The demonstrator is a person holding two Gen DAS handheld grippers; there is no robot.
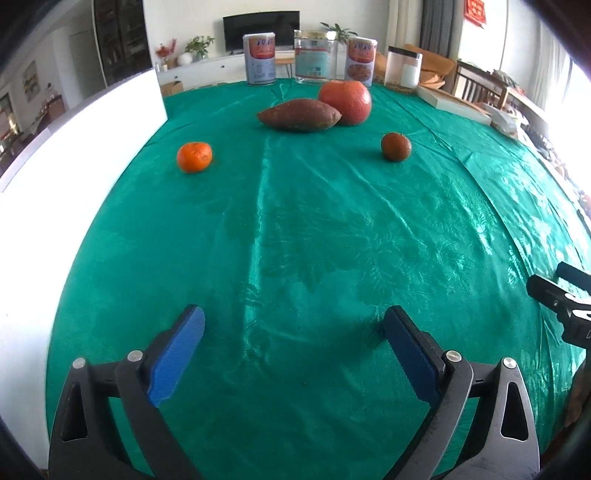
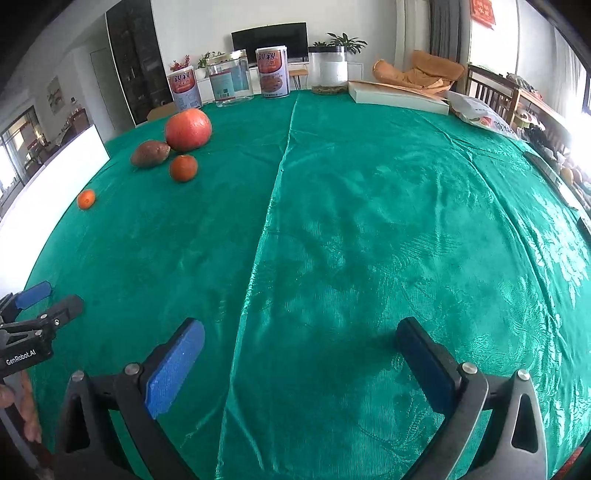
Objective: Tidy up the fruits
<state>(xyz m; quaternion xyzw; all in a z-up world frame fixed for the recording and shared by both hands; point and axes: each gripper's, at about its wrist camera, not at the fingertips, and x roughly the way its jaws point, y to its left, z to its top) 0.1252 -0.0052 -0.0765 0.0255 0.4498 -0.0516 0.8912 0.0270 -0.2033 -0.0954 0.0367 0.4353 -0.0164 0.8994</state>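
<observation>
Left gripper (image 1: 293,325) blue pads spread wide over shiny green tablecloth (image 1: 314,229), nothing between, small orange mandarin (image 1: 194,157) at 11 o'clock, brown sweet potato (image 1: 298,115) touching large red-orange grapefruit (image 1: 345,102) at 12, dark russet round fruit (image 1: 396,146) at 1 – right gripper (image 2: 300,334) likewise agape, empty.

1. A shiny green cloth (image 2: 332,221) covers the tabletop.
2. White walls (image 2: 192,29) enclose the room; a dark television (image 2: 269,38) stands on a low white cabinet (image 1: 207,70).
3. Potted plants (image 1: 199,46) flank it.
4. Bright daylight enters at the right, beside grey curtains (image 1: 437,26).
5. Wooden chairs (image 2: 491,88) stand at the right.
</observation>
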